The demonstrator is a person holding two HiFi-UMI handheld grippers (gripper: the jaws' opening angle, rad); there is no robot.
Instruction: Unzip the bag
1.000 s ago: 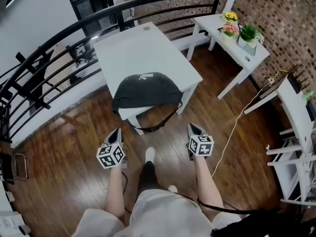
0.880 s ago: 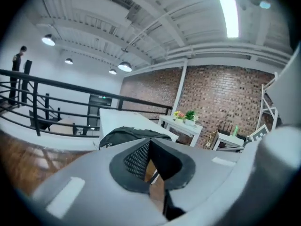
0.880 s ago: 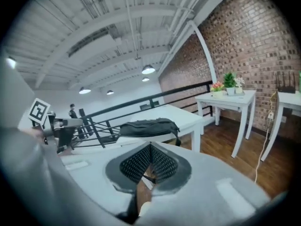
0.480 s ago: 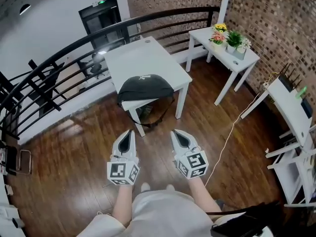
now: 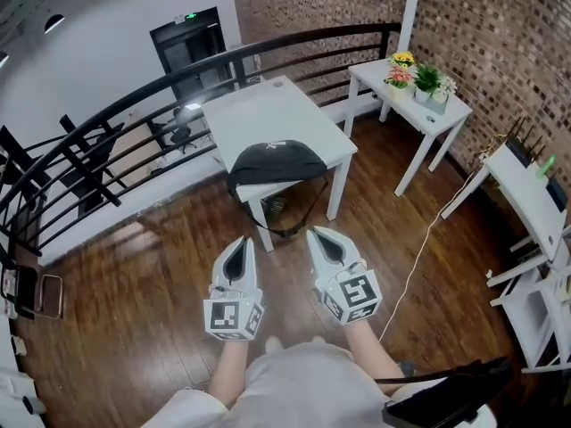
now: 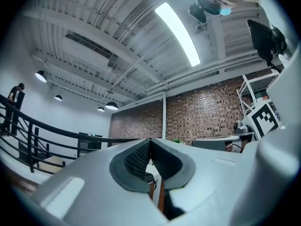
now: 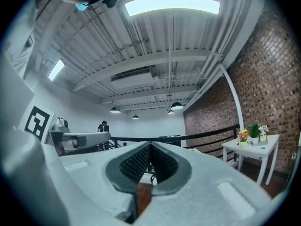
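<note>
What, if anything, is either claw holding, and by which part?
Nothing is held. The left claw and the right claw are both shut and empty, well short of the black bag, which lies on the white table.

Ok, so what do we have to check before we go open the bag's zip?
1. Bag in sight: the black bag lies at the near edge of the white table: ok.
2. Left gripper free: jaws together, nothing between them: ok.
3. Right gripper free: jaws together, nothing between them: ok.
4. Grippers at the bag: both are well short of it, touching nothing: not ok.
5. Zip pull found: too small to make out from here: cannot tell.
6. Strap out of the way: it hangs below the table edge: cannot tell.
</note>
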